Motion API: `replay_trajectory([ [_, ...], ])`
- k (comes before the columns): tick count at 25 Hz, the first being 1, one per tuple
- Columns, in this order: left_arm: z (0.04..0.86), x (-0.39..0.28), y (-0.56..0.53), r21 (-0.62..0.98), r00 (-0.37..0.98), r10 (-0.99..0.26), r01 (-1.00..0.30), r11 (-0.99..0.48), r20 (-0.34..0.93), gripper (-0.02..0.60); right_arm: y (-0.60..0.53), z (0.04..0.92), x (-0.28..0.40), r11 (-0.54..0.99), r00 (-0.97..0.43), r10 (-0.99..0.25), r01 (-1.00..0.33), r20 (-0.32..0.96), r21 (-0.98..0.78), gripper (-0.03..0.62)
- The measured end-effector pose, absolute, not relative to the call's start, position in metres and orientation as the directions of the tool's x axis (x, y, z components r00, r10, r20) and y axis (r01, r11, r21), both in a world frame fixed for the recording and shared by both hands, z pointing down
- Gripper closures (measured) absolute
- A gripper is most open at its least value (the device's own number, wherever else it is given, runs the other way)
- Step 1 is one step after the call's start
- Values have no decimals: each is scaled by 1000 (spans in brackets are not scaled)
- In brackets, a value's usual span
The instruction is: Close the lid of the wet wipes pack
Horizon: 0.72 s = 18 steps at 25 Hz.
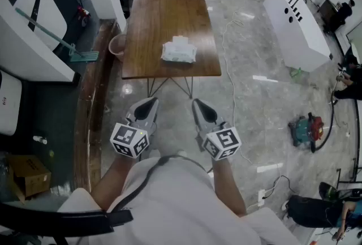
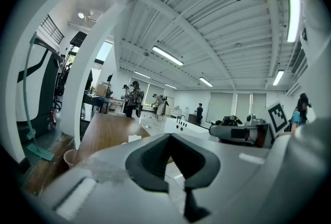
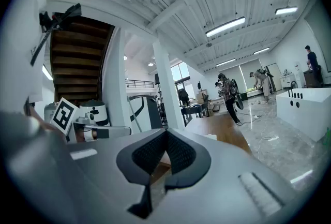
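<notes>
Presently, wipes pack (image 1: 179,50): laid near the front edge of the table (image 1: 164,12), well apart from both grippers; its lid is judged to be raised, though it is too small to confirm.
Left gripper (image 1: 146,108): clenched on nothing, held low before the body and pointed toward the table.
Right gripper (image 1: 201,109): likewise pressed together and empty, held beside the left.
Reason for posture: the approach is judged not yet begun; closed jaws would suit pressing the lid down.

Left tool (image 1: 147,105) and right tool (image 1: 198,106) sit side by side, jaws together, empty.
</notes>
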<state>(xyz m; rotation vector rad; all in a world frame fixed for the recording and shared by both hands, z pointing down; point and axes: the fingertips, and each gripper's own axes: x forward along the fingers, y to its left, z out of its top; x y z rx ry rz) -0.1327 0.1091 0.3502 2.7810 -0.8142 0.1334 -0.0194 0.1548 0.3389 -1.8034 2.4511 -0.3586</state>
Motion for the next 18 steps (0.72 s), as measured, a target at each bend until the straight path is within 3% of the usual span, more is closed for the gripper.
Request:
replay_trajectory([
  [18,363,-115,123,225,835,-521,-550,-805,178,578,172,350,12,285,-316,-945,-920,81,-269,585],
])
